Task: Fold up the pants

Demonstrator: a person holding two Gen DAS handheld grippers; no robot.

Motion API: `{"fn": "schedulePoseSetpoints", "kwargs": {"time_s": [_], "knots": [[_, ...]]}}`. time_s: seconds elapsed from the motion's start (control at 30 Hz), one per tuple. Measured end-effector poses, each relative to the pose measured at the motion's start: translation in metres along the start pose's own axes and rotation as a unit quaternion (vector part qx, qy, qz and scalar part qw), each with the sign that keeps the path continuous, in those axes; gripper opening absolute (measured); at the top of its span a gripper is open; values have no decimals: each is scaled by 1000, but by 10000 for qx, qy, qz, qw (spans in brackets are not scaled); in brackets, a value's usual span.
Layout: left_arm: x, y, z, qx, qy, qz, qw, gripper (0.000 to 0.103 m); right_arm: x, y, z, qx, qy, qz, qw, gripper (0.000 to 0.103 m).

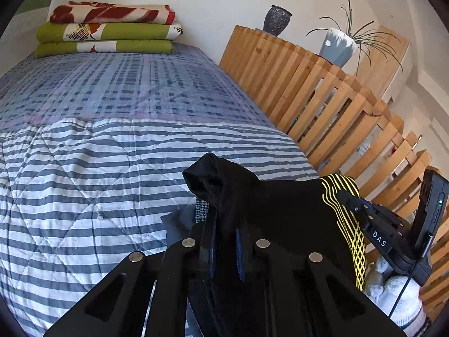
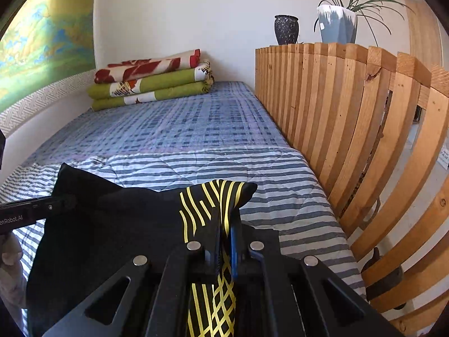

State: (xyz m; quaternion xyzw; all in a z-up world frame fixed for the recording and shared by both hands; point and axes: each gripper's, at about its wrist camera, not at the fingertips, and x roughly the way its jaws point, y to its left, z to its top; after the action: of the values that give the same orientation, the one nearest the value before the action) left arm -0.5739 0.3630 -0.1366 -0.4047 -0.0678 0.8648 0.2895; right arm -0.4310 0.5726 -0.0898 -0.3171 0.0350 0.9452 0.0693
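Observation:
Black pants (image 1: 280,210) with a yellow-lined side stripe (image 1: 345,219) hang between both grippers above the near end of the bed. My left gripper (image 1: 224,224) is shut on the plain black edge of the pants. In the right wrist view my right gripper (image 2: 226,224) is shut on the yellow-striped edge of the pants (image 2: 126,238), which drape down to the left. The left gripper (image 2: 64,203) shows at the left edge there, clamped on the far corner. The right gripper (image 1: 345,196) shows at the right in the left wrist view, held by a gloved hand (image 1: 393,295).
A striped quilt (image 1: 84,182) covers the near part of the bed, with a blue checked sheet (image 1: 126,84) beyond. Folded blankets (image 1: 109,28) are stacked at the far end. A wooden slat fence (image 2: 350,126) runs along the right side, topped by a dark vase (image 2: 286,29) and a potted plant (image 2: 336,24).

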Motion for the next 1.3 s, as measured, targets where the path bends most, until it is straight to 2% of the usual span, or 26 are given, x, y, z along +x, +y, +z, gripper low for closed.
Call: {"fn": "schedulePoseSetpoints", "kwargs": {"time_s": [0.07, 0.13, 0.17, 0.2, 0.23, 0.3, 0.37, 0.43, 0.53, 0.6, 0.7, 0.77, 0.83, 0.97, 1.1, 1.17, 1.3], "knots": [[9, 2, -3, 20, 40, 79, 10000, 12, 15, -5, 1, 36, 177, 19, 9998, 5], [17, 9, -3, -152, 163, 166, 9996, 22, 32, -12, 1, 114, 533, 85, 9985, 7], [17, 15, -1, -316, 174, 150, 9992, 34, 37, -15, 1, 151, 651, 24, 9978, 16], [13, 22, 2, -507, 115, 225, 9984, 50, 39, -19, 1, 230, 729, -47, 9971, 21], [6, 28, 5, -699, -19, 249, 9972, 53, 37, -24, 1, 365, 752, -139, 9964, 30], [-7, 31, 10, -696, -277, 195, 9970, 52, 27, -35, 2, 601, 560, -243, 9963, 33], [-18, 20, 10, -320, -420, 152, 9985, 52, 10, -41, 2, 712, 225, -326, 9967, 33], [-23, 6, 5, 2, -319, -295, 9991, 51, -5, -39, 3, 752, 29, -83, 9971, 33], [-12, -15, -9, 411, 95, -515, 9978, 51, -17, -22, -3, 595, 220, 445, 9970, 33], [0, -20, -16, 458, 254, -228, 9984, 51, -20, -5, -11, 326, 438, 544, 9970, 33], [6, -9, -23, 192, 370, 261, 9988, 51, -17, 12, -25, 10, 725, 408, 9965, 33], [-6, 0, -25, 38, 341, 447, 9984, 51, -6, 10, -33, -91, 1040, -44, 9945, 33], [-24, 5, -27, 41, 273, 550, 9981, 51, -8, 2, -33, 98, 1062, -218, 9941, 34], [-69, 6, -35, 379, 239, 747, 9962, 51, -40, -10, -30, 373, 847, -418, 9948, 34], [-123, 6, -55, 472, 302, 728, 9958, 51, -84, -11, -32, 737, 783, -70, 9942, 37], [-155, 3, -65, 534, 310, 715, 9955, 51, -111, -3, -39, 774, 756, 59, 9941, 41], [-226, -12, -92, 793, 217, 805, 9934, 51, -174, 26, -58, 834, 749, 281, 9933, 43]]}}
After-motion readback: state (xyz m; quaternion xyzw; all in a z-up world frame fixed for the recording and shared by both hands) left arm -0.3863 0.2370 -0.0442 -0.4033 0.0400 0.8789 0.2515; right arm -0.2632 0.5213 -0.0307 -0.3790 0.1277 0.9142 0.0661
